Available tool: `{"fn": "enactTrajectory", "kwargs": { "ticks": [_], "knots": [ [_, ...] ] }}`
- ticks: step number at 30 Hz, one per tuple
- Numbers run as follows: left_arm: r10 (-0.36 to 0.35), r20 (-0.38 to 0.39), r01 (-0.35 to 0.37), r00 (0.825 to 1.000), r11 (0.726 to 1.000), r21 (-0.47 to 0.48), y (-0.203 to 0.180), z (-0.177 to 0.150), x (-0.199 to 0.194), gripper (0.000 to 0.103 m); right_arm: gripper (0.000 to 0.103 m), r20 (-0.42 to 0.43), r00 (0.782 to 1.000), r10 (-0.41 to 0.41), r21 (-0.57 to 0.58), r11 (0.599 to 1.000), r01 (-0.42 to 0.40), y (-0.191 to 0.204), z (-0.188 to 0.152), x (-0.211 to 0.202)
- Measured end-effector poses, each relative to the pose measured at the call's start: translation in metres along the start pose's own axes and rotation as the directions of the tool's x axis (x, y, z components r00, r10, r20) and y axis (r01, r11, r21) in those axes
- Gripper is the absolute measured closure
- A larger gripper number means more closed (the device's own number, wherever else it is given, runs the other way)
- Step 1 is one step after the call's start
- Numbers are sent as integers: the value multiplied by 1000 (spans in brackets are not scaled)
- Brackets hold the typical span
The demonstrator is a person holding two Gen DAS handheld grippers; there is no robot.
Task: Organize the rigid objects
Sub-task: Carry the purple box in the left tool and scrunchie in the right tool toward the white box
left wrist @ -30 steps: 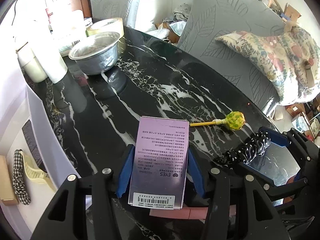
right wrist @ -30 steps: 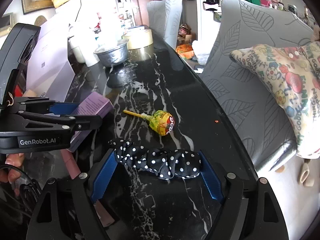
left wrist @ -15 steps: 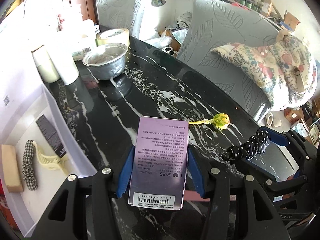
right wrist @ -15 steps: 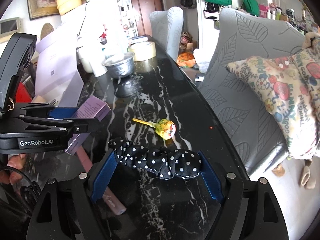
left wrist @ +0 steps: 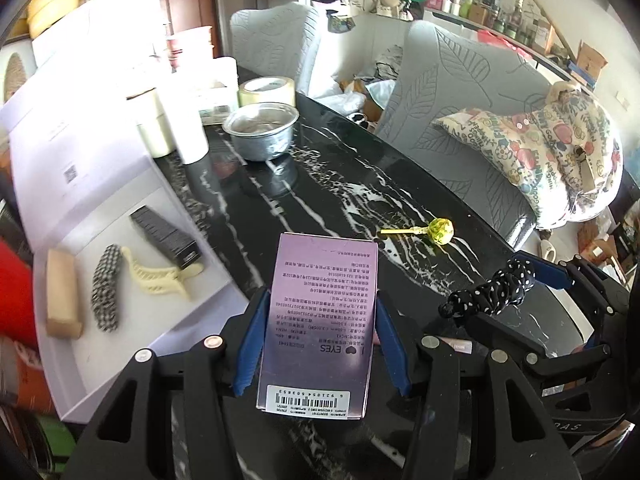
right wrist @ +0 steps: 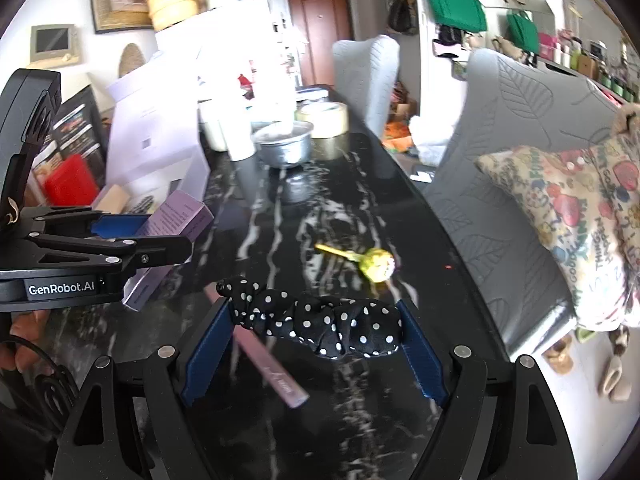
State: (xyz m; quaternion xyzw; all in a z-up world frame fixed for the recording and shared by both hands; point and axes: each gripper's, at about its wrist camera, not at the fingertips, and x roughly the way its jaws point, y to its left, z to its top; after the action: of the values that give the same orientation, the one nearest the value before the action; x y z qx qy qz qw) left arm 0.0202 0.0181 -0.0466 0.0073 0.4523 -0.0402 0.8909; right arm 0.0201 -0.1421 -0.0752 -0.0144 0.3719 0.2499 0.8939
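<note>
Black marbled bench (left wrist: pixel 328 200): lollipop (left wrist: pixel 439 231) lying loose. Purple box (left wrist: pixel 320 320) is clamped in left hand-held gripper (left wrist: pixel 320 344) above bench; dotted scrunchie (right wrist: pixel 320 322) is pinched lengthwise by right hand-held gripper (right wrist: pixel 316 340).

Home dining rm, marble table (left wrist: pixel 340 184), upholstered chairs (left wrist: pixel 460 92), handbags (right wrist: pixel 456 8)

Purple box (left wrist: pixel 320 320), polka-dot scrunchie (right wrist: pixel 320 326), both airborne

Marble table (left wrist: pixel 340 184) with lollipop (left wrist: pixel 439 231), bowl (left wrist: pixel 262 130)
</note>
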Motion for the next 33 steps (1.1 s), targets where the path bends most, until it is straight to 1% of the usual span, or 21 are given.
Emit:
{"fn": "enactTrajectory", "kwargs": {
  "ticks": [9, 18, 26, 33],
  "knots": [
    [47, 35, -45, 998, 997, -62, 19, -27, -32, 51, 21, 7, 999, 49, -65, 997, -48, 31, -2, -8],
    [103, 52, -96, 993, 986, -135, 41, -59, -63, 51, 21, -1, 993, 114, -125, 986, -114, 66, -9, -12],
    [159, 73, -142, 985, 970, -197, 56, -89, -95, 51, 21, -10, 983, 184, -197, 963, -182, 104, -16, -20],
    [214, 89, -187, 973, 951, -246, 63, -111, -123, 51, 21, -14, 969, 246, -250, 938, -241, 131, -22, -28]
  ]
}}
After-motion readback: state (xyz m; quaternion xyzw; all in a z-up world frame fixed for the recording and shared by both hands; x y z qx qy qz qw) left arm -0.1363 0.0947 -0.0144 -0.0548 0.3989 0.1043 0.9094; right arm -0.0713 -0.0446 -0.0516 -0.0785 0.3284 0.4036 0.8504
